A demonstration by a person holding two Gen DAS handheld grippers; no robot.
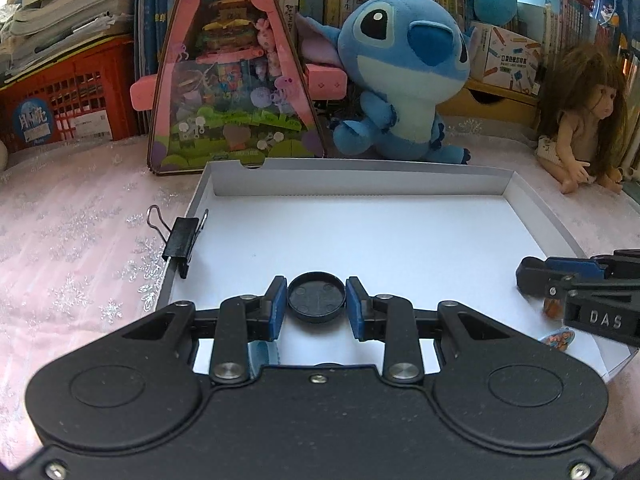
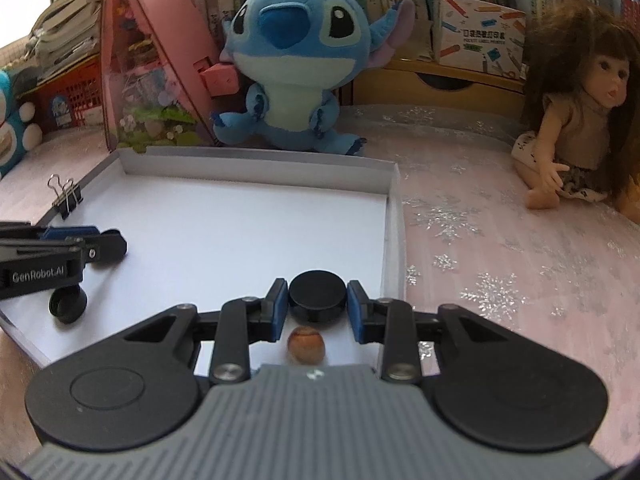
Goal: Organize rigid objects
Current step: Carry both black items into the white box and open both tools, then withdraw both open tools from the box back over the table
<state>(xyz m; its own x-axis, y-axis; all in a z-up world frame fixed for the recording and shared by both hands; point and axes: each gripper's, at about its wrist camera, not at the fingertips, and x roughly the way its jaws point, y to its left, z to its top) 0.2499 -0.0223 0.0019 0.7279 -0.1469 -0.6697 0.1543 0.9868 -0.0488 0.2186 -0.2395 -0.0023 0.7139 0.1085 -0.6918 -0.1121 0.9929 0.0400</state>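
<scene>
A shallow white box tray [image 1: 360, 178] lies on the pink cloth; it also shows in the right wrist view [image 2: 256, 158]. My left gripper [image 1: 317, 300] is shut on a black round cap [image 1: 317, 298], open side up, over the tray's front left. My right gripper [image 2: 318, 298] is shut on a black round lid [image 2: 318, 294], closed side up, near the tray's right wall. A small brown nut-like piece [image 2: 305, 344] lies on the tray floor under the right gripper. A black binder clip [image 1: 182, 240] is clipped on the tray's left wall.
A Stitch plush [image 1: 404, 76], a pink triangular toy box [image 1: 232, 80] and a doll [image 1: 580, 120] stand behind the tray. A red crate [image 1: 68, 100] and books are at the back left. Small colourful pieces [image 1: 558, 338] lie near the tray's front right.
</scene>
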